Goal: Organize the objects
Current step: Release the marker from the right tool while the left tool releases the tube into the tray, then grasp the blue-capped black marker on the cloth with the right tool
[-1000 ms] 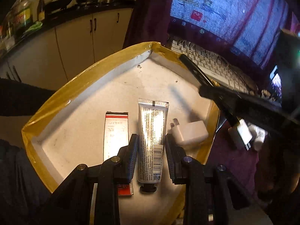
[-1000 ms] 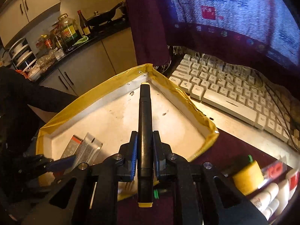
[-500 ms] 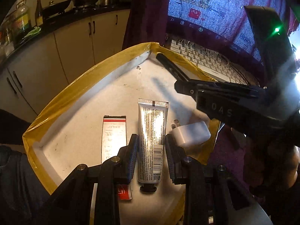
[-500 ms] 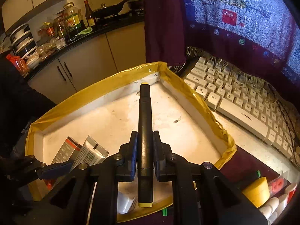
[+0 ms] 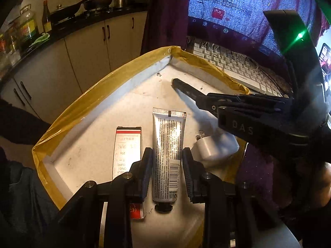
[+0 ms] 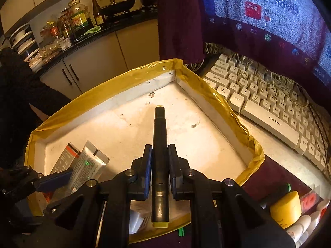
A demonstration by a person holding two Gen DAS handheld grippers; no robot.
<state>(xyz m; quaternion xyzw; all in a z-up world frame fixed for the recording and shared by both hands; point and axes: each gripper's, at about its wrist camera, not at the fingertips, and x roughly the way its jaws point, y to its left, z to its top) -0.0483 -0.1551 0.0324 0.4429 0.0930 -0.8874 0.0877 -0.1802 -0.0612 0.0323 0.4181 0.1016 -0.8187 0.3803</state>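
A: Largest item?

B: One shallow tray point(image 5: 115, 82), white inside, rim wrapped in yellow tape point(image 6: 227, 111). It sits on the counter point(image 6: 289, 161) beside a white keyboard point(image 6: 269, 111), with a lit screen point(image 5: 238, 4) behind.

A: Holding tools?

B: Two. Left gripper point(image 5: 166, 171): jaws spread a little wider than the silver tube point(image 5: 168, 150), one on each side of it, with gaps showing; the tube lies flat on the tray floor, black cap toward the camera. Right gripper point(image 6: 160, 169): jaws closed on a black marker point(image 6: 159, 157) with yellow ends, gripped around mid-barrel, its far tip over the tray's middle. Whether that tip touches the floor, cannot tell.

A: Contents of the tray, in order of size?

B: The silver tube, as noted. One small white carton point(image 5: 127, 150) with a red stripe, flat, just left of the tube and parallel to it, its near end under the left jaw. One white plug adapter point(image 5: 215, 146), prongs pointing to the tube, at the tray's right rim and partly beneath the right gripper.

A: Outside the tray?

B: In the right wrist view, lower right: a yellow cylindrical item point(image 6: 286, 208) and some small white tubes point(image 6: 304, 225), both partly cut off by the frame edge.
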